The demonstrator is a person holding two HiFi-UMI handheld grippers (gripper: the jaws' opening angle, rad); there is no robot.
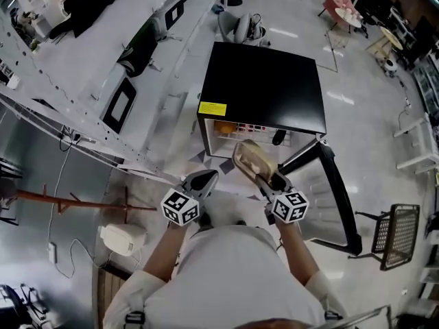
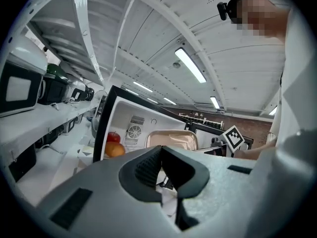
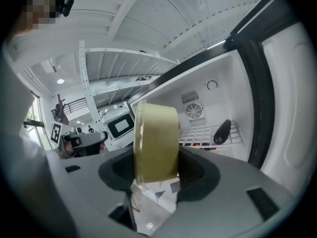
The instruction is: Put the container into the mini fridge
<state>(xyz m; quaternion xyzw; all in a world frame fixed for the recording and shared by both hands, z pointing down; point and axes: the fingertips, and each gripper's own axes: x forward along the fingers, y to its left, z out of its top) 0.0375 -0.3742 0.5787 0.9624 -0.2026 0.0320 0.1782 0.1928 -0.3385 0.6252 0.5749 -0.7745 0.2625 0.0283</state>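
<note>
A shallow tan container (image 1: 250, 158) stands on its edge, clamped in my right gripper (image 1: 266, 178), just in front of the black mini fridge (image 1: 264, 88). The fridge's door (image 1: 335, 194) swings open to the right. In the right gripper view the container (image 3: 156, 143) fills the gap between the jaws, with the white fridge interior (image 3: 208, 103) behind it. My left gripper (image 1: 204, 181) hangs shut and empty to the left of the container. The left gripper view shows its jaws closed together (image 2: 161, 155), and past them the container (image 2: 171, 139) in front of the fridge opening.
Inside the fridge are a red apple (image 2: 113, 136), an orange (image 2: 115, 149), a wire shelf (image 3: 205, 134) and a dark oval item (image 3: 222, 131). A long white bench (image 1: 103, 53) with microwaves runs along the left. A wire basket (image 1: 399, 235) stands at the right.
</note>
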